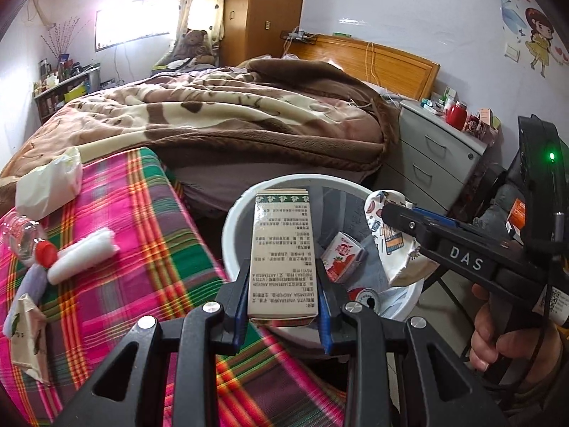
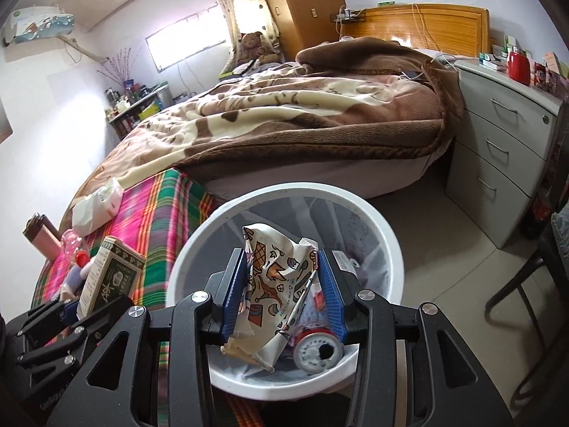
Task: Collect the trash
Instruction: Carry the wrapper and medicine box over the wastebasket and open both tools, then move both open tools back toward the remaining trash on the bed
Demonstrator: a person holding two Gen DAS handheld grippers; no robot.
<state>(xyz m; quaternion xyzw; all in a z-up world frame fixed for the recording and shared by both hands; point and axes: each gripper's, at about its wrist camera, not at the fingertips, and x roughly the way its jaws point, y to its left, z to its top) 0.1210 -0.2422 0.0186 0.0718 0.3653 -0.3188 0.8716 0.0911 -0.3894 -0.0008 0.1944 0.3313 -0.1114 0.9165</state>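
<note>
Cardboard, thin and stiff, makes up the tall beige printed box (image 1: 281,252) clamped near its lower end between the blue pads of the left gripper (image 1: 283,306); it stands upright over the near rim of the round white plastic wastebasket (image 1: 233,213), and it is likely light and nearly empty, so a hold across its flat faces should keep it from twisting, though too hard a squeeze could cave the walls. The right gripper (image 2: 284,295) has its jaws closed on a crumpled white paper cup with cartoon prints (image 2: 274,284), held above the basket's opening; that cup looks soft, already crushed and featherlight, so it can be pinched anywhere along its folds without slipping. Inside the basket lie a small red-and-white juice carton (image 1: 343,256) and a red aluminium can (image 2: 316,350) with its top showing. Trash not yet collected rests on the pink-and-green plaid cloth (image 1: 142,249): a clear plastic bottle with a red cap (image 1: 28,240), smooth and prone to roll, best taken at the neck; a rolled white tissue wad (image 1: 83,254), soft and compressible; and a flat beige packet (image 1: 26,338), flimsy, best taken by an edge.
</note>
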